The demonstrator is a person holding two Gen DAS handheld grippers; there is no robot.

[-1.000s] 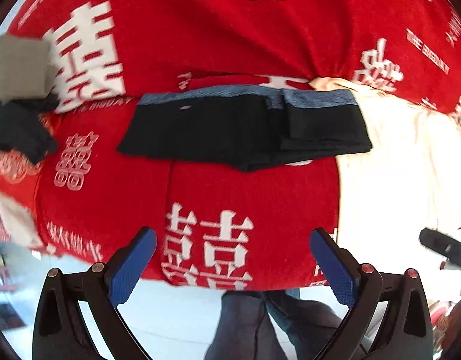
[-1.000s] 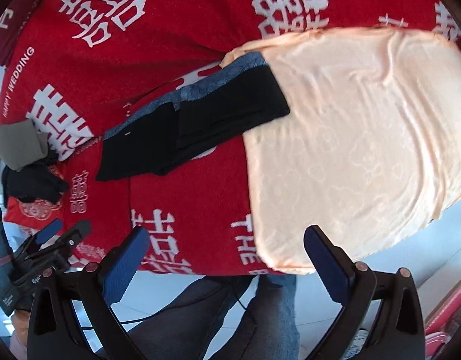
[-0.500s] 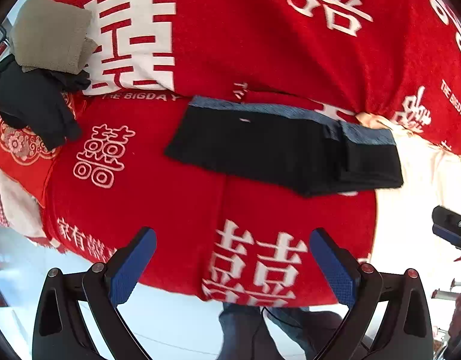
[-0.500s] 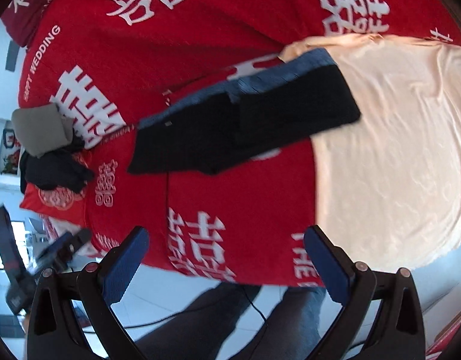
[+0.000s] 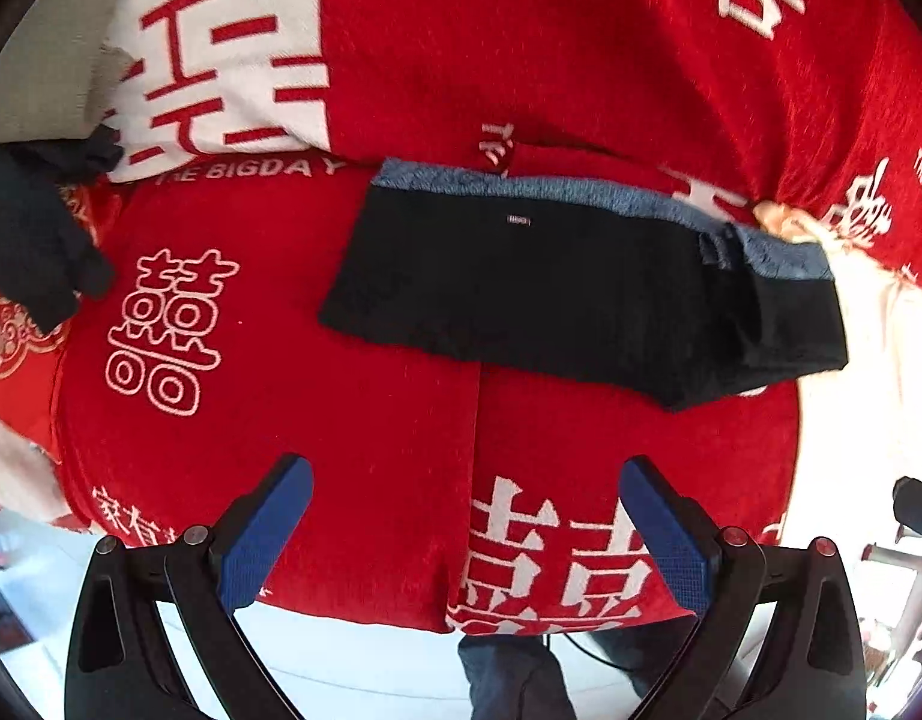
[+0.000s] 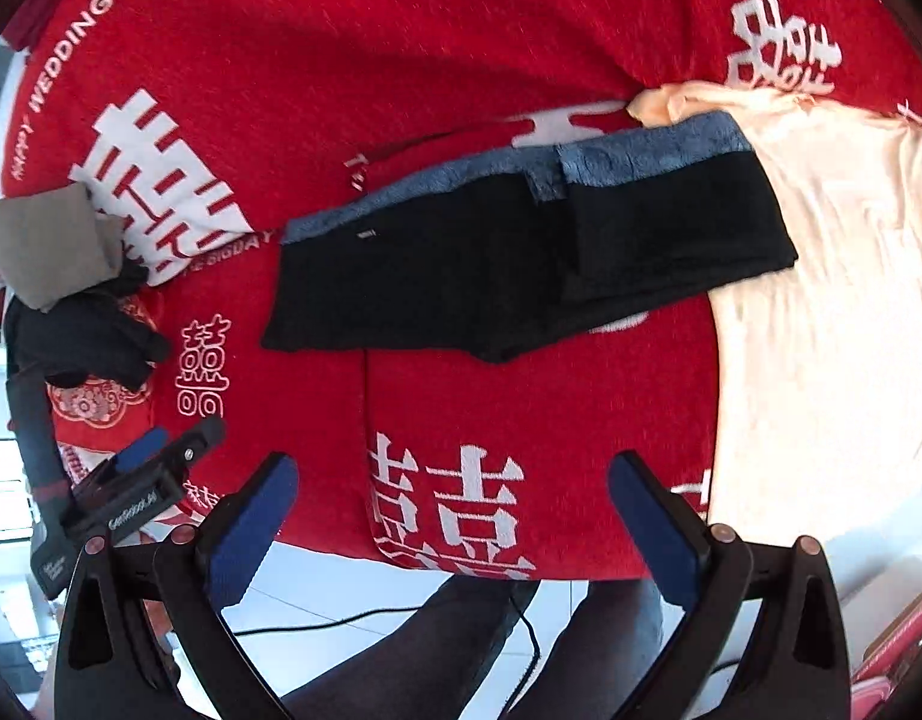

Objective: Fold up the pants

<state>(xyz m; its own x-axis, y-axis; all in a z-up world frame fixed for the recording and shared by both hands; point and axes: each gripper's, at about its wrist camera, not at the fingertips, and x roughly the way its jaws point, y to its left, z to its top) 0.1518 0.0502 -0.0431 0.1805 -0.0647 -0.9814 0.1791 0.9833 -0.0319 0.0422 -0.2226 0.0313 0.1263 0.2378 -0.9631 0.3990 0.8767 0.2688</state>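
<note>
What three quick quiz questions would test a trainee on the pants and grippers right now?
1. True or false: the left gripper is shut on the black pants.
2. The right end of the pants overlaps which thing? A) cream cloth B) grey folded garment C) floor
3. Fill in: the blue-grey band runs along the pants' ____ edge, as the cameras see it.

Key: 1 false, both grippers stand open, right gripper too. 2 A. 3 far.

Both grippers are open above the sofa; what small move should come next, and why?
Probably lower the right gripper to the black pants' right end, which overlaps the cream cloth. The pants lie long and partly folded, untouched, so another fold seems due.
</note>
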